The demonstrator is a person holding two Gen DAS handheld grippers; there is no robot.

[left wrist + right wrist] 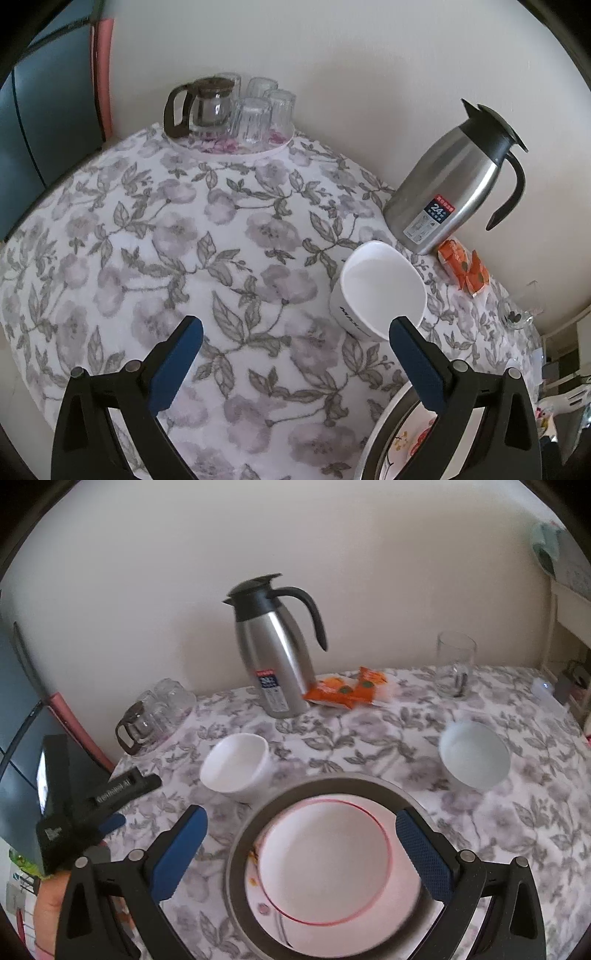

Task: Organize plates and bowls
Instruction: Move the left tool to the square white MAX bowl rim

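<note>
In the right wrist view a white plate with a thin red ring (325, 856) lies on a larger grey-rimmed plate (236, 849) at the near edge. My right gripper (301, 819) is open above them, its right finger over the grey rim and its left finger clear of it. Beyond stand a white bowl (236, 768) on the left and a pale bowl (474, 753) on the right. My left gripper (140, 799) shows at the left, near the white bowl. In the left wrist view that gripper (297, 343) is open and holds nothing. The white bowl (380, 288) sits just past its right finger.
A floral cloth (184, 258) covers the table. A steel thermos jug (273, 653) stands against the wall beside orange packets (347, 690). A tray of upturned glasses with a glass pot (229, 110) is at the far left. A glass mug (454, 668) stands at the far right.
</note>
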